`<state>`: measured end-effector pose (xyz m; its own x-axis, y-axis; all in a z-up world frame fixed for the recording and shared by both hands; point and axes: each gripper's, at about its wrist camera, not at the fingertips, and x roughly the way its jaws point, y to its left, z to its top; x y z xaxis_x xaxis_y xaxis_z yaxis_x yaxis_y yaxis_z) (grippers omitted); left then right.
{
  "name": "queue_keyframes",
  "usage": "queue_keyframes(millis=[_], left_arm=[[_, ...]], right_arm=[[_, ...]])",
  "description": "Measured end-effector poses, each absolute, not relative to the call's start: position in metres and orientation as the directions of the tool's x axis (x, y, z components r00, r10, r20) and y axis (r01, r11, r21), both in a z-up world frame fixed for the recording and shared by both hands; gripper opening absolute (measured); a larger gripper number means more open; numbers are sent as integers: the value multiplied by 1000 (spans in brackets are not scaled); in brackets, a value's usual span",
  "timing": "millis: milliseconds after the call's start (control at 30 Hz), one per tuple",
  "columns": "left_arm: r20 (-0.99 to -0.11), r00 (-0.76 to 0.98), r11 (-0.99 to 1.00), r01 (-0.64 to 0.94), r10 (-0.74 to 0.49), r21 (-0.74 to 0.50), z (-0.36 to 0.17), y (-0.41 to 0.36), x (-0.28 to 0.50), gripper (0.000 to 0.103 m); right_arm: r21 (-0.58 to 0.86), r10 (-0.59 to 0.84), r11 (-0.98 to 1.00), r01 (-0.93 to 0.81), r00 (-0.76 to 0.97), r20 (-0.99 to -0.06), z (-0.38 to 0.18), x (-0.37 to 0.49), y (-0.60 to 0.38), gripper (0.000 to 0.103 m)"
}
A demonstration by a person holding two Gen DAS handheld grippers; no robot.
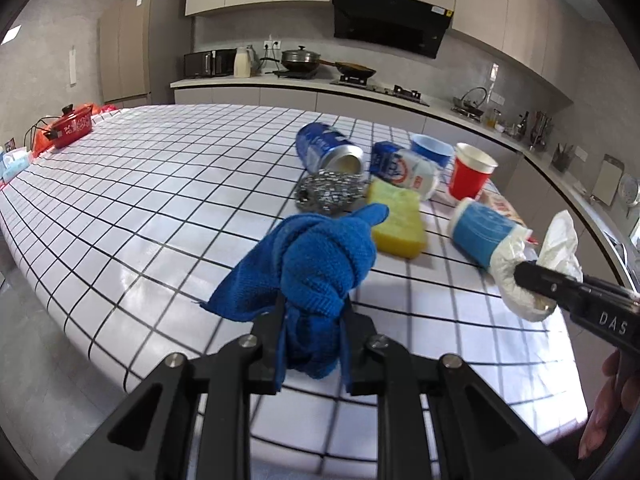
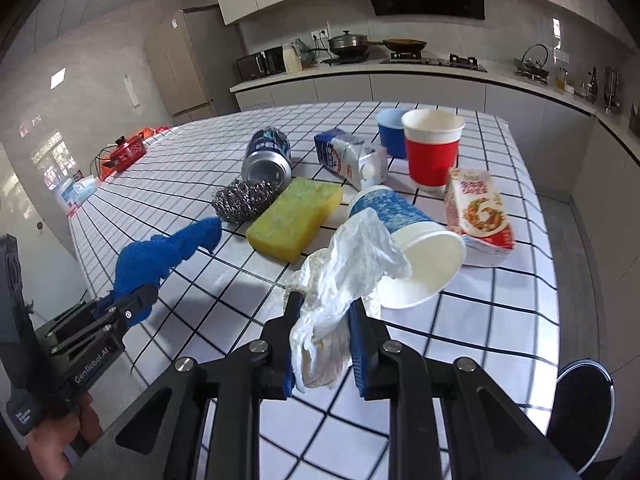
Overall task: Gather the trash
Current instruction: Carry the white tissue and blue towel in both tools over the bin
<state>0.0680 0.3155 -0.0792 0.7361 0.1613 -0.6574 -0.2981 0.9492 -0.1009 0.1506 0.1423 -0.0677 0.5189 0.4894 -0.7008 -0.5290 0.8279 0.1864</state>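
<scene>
My left gripper [image 1: 312, 304] is shut on a bunched blue cloth [image 1: 320, 256], lifted just above the checked table [image 1: 160, 200]; in the right wrist view the cloth [image 2: 160, 252] hangs from it at the left. My right gripper [image 2: 326, 302] is shut on a crumpled white plastic wrapper [image 2: 352, 264], also off the table, in front of a tipped blue-and-white paper cup [image 2: 404, 232]. Behind lie a blue can [image 2: 266, 158] on its side, a milk carton [image 2: 350, 158], a snack box [image 2: 478, 208] and an upright red paper cup [image 2: 432, 152].
A steel wool ball [image 2: 244, 200] and a yellow sponge [image 2: 294, 218] lie mid-table; a blue bowl [image 2: 390, 128] stands behind the red cup. A red pot [image 1: 72, 126] sits at the far left edge. A dark round stool [image 2: 580, 412] stands beside the table's right side.
</scene>
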Motion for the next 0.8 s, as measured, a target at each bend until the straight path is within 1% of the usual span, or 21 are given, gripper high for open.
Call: queue_keyframes(millis=[300,633,800], left_arm=[[-645,754,963,-250,126,-104,-64,265,52,21],[-637,771,990,-95,6,-105,-51,171,56,21],[-635,770,995,-9,-58,-102,-48,120,61,21]], right_arm=[[181,496,834,-521,563,-661,-38,129,84,23],[175,444,878,-446,619,-648,-24,116,-18,23],[166,395,908,-385,652,-648,-21,107,-79,23]])
